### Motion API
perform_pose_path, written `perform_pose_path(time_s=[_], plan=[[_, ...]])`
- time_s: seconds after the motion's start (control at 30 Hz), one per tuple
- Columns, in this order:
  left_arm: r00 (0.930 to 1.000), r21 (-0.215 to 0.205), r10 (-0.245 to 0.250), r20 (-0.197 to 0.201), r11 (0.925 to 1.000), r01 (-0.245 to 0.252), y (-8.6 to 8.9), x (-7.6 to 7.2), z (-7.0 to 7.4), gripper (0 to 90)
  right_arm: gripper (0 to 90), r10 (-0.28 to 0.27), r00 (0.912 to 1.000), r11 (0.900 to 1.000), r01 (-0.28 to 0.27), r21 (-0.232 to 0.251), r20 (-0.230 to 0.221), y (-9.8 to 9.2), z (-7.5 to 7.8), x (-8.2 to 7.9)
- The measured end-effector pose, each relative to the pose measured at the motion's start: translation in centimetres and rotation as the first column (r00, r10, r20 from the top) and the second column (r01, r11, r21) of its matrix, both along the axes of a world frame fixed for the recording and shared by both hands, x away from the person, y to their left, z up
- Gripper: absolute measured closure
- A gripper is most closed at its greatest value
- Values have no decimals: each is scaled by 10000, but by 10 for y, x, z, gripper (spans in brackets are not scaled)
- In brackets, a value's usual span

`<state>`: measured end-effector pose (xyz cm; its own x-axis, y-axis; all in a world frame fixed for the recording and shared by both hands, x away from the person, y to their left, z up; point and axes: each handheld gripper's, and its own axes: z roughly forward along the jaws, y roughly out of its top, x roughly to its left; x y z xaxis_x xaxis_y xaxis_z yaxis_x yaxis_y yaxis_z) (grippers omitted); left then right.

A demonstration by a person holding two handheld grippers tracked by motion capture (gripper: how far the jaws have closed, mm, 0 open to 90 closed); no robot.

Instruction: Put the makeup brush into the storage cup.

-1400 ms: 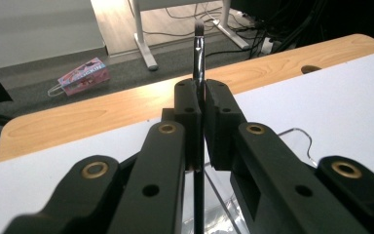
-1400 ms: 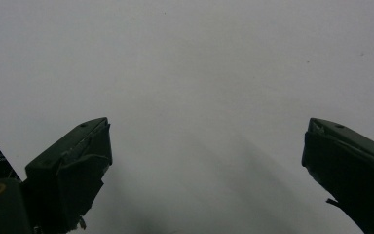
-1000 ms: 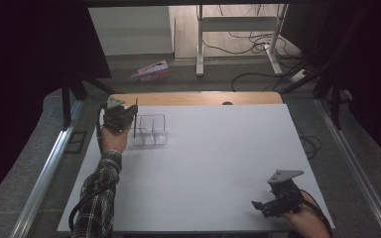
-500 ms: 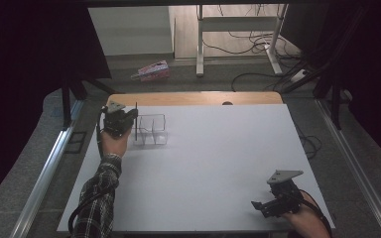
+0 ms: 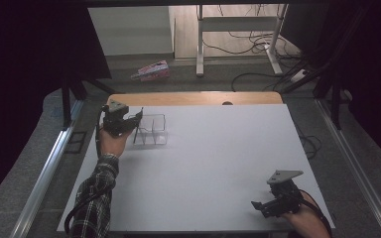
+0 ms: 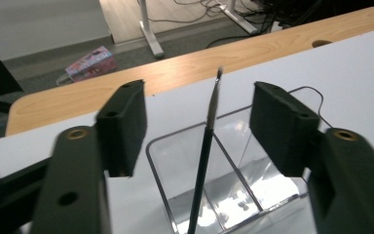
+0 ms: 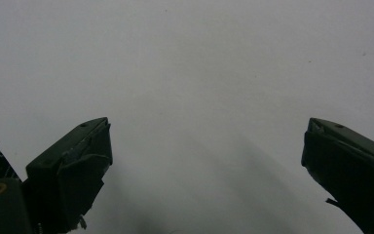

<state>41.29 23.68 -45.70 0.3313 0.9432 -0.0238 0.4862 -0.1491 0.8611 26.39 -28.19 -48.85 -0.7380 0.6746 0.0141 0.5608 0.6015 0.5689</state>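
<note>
- The left gripper (image 5: 129,122) is hovering just above the left end of the clear divided organizer (image 5: 151,130), at the far left of the white table (image 5: 208,163).
- Its jaws have just been opening; in the left gripper view they are standing apart with a thin dark brush (image 6: 205,146) between them, and neither pad is touching it.
- The brush is leaning upright inside the organizer, its lower end down in the left compartment and its tip rising above the rim.
- The organizer is sitting on the white table, just in front of the table's bare wooden strip (image 5: 193,98).
- The right gripper (image 5: 268,204) is resting well apart from the organizer, at the near right corner, its jaws spread wide and gripping nothing.
</note>
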Motion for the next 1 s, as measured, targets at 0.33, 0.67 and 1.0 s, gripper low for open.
perform_pose_path(time_s=[0.33, 0.67, 1.0], plan=[[9989, -3, -205, -426, 9998, 205, -3, -1, 2, 103, 41, -17, 10000, 10000, 17, -20, 6, 0, 0, 0], [9950, -393, -714, -693, 9969, 688, -3, -8, 7, 25, 38, -45, 10000, 10000, 45, 10, -6, 0, 0, 0], [9912, -391, -980, -892, 9947, 949, -5, -16, 10, 23, 36, -62, 10000, 10000, 62, 8, 15, 0, 0, 0]])
